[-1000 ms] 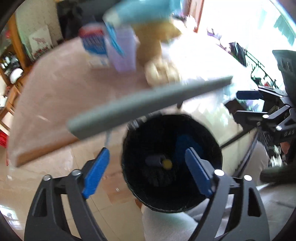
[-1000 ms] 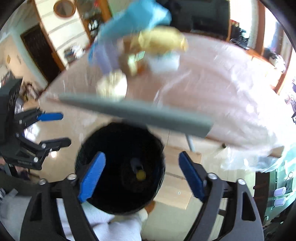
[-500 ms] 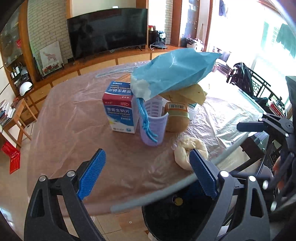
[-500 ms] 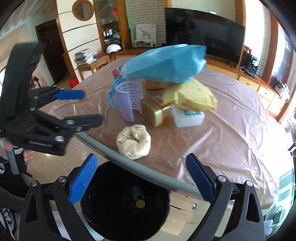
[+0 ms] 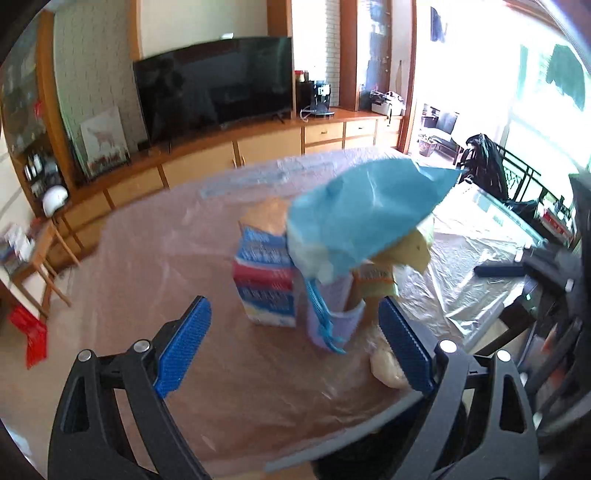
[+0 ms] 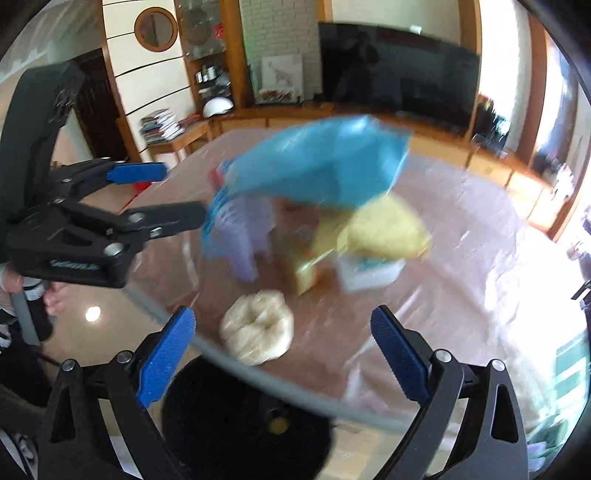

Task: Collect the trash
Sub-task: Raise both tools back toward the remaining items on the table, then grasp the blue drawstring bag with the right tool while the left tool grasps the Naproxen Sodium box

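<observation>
Two grippers, left gripper (image 5: 293,347) and right gripper (image 6: 282,356), both spread wide with nothing between the pads, jaws having just opened further. Trash heaped at frame centre on the plastic-covered table (image 5: 155,280): blue bag (image 6: 317,166) on top, medicine box (image 5: 264,284), lilac cup (image 5: 330,321), possibly crumpled paper ball (image 6: 258,326). Black bin (image 6: 229,428) low centre, below the table edge.

A living room: a large dark television (image 5: 214,81) on a long wooden cabinet (image 5: 236,155) along the far white-brick wall (image 6: 277,33). Bright windows (image 5: 535,96) glare at right. A round mirror (image 6: 156,27) hangs far left; glossy tiled floor (image 6: 92,314).
</observation>
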`<state>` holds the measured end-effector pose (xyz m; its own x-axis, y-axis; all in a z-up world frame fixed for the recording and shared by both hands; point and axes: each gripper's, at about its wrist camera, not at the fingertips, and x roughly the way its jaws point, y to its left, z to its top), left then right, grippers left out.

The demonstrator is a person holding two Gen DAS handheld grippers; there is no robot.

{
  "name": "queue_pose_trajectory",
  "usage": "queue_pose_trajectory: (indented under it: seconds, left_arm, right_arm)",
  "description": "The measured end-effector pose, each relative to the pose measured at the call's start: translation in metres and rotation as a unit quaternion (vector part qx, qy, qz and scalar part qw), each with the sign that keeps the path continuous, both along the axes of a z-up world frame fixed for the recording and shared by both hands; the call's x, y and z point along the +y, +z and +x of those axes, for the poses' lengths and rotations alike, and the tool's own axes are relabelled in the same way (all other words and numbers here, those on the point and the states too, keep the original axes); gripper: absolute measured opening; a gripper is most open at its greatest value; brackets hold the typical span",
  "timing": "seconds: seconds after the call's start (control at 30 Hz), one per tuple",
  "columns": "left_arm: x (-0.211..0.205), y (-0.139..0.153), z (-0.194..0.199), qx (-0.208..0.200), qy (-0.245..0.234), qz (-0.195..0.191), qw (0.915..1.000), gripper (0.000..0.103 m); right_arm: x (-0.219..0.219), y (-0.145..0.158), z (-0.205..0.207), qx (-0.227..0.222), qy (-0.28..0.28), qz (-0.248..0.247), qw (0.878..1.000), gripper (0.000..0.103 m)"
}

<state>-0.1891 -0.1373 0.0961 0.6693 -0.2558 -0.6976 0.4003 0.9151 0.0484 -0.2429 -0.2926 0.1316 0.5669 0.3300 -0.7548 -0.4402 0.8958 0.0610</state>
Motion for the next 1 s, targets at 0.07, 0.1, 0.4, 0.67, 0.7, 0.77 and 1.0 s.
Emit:
queue_pose_trajectory:
  seconds: [0.07,0.1,0.4,0.67,0.7,0.77,1.0]
  left_arm:
    - [0.003,0.001,0.005,0.001,-0.002,0.01,0.9999,0.093]
    - [0.007,0.0,0.008,0.004,-0.001,0.011,0.9999,0.093]
    - [0.029,-0.014,0.019,0.057,0.008,-0.021,0.9981,0.093]
    - [0.016,-0.038,0.044,0.071,-0.04,0.024,0.9964,0.093]
    - [0.016,-0.041,0.048,0.073,-0.043,0.024,0.9961,0.093]
    - [0.014,-0.045,0.056,0.074,-0.051,0.023,0.9957,0.093]
    - [0.009,-0.052,0.074,0.072,-0.061,0.008,0.9955,0.091]
  right_arm:
    - [0.003,0.015,0.005,-0.049,0.009,-0.06,0.997,0.094]
    - [0.006,0.021,0.008,-0.069,0.021,-0.09,0.993,0.094]
    - [0.072,0.015,0.026,-0.206,0.166,-0.361,0.894,0.094]
    - [0.109,-0.01,0.042,-0.231,0.225,-0.452,0.832,0.094]
    - [0.111,-0.012,0.045,-0.23,0.228,-0.46,0.826,0.094]
    - [0.116,-0.015,0.049,-0.227,0.231,-0.47,0.821,0.093]
    - [0.125,-0.027,0.064,-0.202,0.231,-0.487,0.818,0.076]
